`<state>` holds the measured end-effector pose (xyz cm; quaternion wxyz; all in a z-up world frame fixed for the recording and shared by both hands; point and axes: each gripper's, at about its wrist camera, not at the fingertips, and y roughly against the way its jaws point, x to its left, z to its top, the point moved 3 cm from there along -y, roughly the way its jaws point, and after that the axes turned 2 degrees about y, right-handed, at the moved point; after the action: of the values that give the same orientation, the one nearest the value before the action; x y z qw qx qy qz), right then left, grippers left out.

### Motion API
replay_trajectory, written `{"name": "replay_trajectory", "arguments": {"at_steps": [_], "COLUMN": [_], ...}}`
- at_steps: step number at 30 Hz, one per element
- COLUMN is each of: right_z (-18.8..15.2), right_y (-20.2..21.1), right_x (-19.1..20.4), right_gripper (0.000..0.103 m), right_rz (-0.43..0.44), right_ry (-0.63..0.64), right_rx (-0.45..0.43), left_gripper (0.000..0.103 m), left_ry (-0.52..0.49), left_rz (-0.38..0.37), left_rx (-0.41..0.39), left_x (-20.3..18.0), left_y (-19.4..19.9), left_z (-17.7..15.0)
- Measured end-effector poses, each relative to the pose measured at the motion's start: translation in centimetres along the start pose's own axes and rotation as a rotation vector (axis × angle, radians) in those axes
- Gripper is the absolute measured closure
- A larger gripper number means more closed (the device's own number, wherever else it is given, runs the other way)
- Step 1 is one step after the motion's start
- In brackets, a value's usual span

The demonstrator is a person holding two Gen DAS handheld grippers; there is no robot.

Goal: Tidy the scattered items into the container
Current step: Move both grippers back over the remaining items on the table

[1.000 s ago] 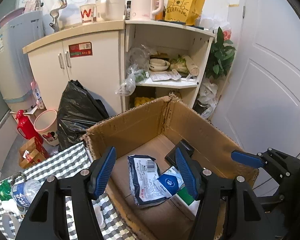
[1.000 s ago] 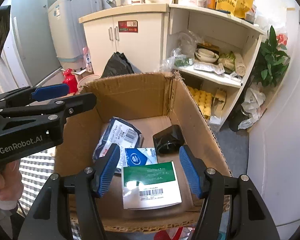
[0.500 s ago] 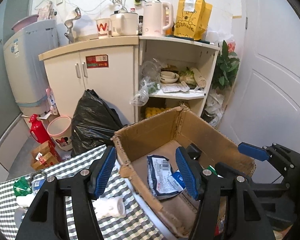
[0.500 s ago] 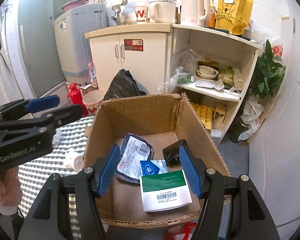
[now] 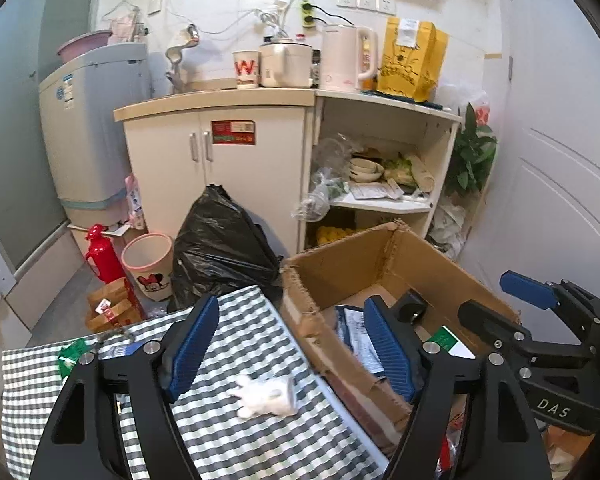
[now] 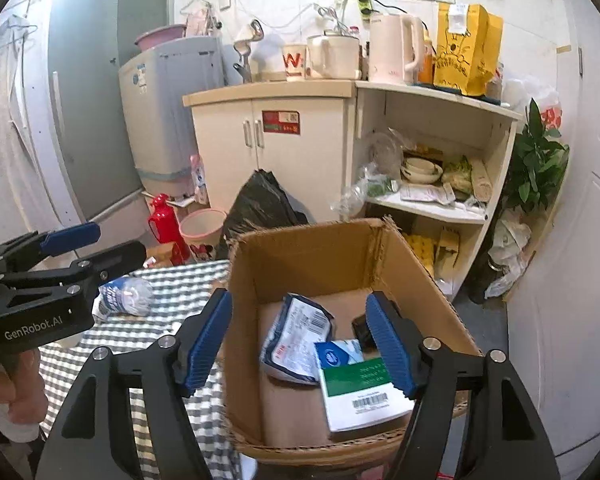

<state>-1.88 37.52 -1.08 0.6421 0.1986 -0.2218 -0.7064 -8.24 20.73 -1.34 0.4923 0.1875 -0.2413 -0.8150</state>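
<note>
Box partly filled, desk not yet cleared

The cardboard box [image 6: 316, 264] is standing at the right-hand edge of the checked desk [image 5: 236, 344], and it is already being used to hold a grey packet [image 6: 296, 336], a blue-and-white pouch [image 6: 336, 356], a green-and-white carton [image 6: 364, 396] and a small black object [image 5: 412, 306]. Left on the desk are being seen a crumpled white wad [image 5: 266, 394], a squashed plastic bottle [image 6: 126, 294] and a green wrapper [image 5: 70, 354], so roughly half the job is judged to be remaining. Both the left tongs [image 5: 288, 354] and the right tongs [image 6: 300, 344] are being held apart, with nothing between them. The near part of the desk is being hidden by the tongs' arms, the black object is being half covered by a pad, and the print on the packets is too blurred to be read.
</note>
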Motion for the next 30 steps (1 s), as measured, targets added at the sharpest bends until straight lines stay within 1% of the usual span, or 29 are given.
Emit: {"name": "replay_trajectory", "arguments": {"at_steps": [4, 11, 12, 14, 18, 19, 20, 23, 27, 30], "right_z": [0.5, 1.1, 1.2, 1.4, 1.5, 1.6, 1.6, 1.7, 1.8, 1.8], "right_y": [0.2, 0.5, 0.5, 0.7, 1.0, 1.1, 1.1, 1.4, 1.4, 1.2], "right_x": [1.4, 4.2, 4.7, 5.6, 7.4, 7.9, 8.3, 9.4, 10.6, 11.6], "right_gripper": [0.033, 0.028, 0.027, 0.024, 0.021, 0.019, 0.017, 0.015, 0.011, 0.010], "right_rz": [0.013, 0.048, 0.051, 0.062, 0.085, 0.093, 0.099, 0.113, 0.129, 0.152], "right_ry": [0.008, 0.036, 0.040, 0.045, 0.058, 0.061, 0.064, 0.070, 0.074, 0.077], "right_rx": [-0.020, -0.054, -0.062, -0.083, -0.115, -0.124, -0.129, -0.153, -0.165, -0.163], "left_gripper": [0.022, 0.018, 0.016, 0.013, 0.011, 0.009, 0.009, 0.009, 0.008, 0.004], "left_ry": [0.023, 0.068, 0.074, 0.087, 0.115, 0.119, 0.123, 0.135, 0.142, 0.145], "left_rz": [0.018, 0.066, 0.076, 0.092, 0.127, 0.134, 0.145, 0.167, 0.200, 0.227], "left_rx": [-0.014, -0.042, -0.047, -0.057, -0.062, -0.063, -0.063, -0.059, -0.066, -0.082], "left_x": [1.8, 5.1, 5.7, 6.7, 8.9, 9.4, 10.0, 11.2, 12.7, 13.6], "left_y": [1.1, 3.1, 3.4, 4.0, 5.1, 5.3, 5.5, 6.0, 7.1, 8.1], "left_z": [-0.2, -0.8, -0.9, -1.2, -1.8, -2.0, -2.2, -2.7, -3.3, -3.6]}}
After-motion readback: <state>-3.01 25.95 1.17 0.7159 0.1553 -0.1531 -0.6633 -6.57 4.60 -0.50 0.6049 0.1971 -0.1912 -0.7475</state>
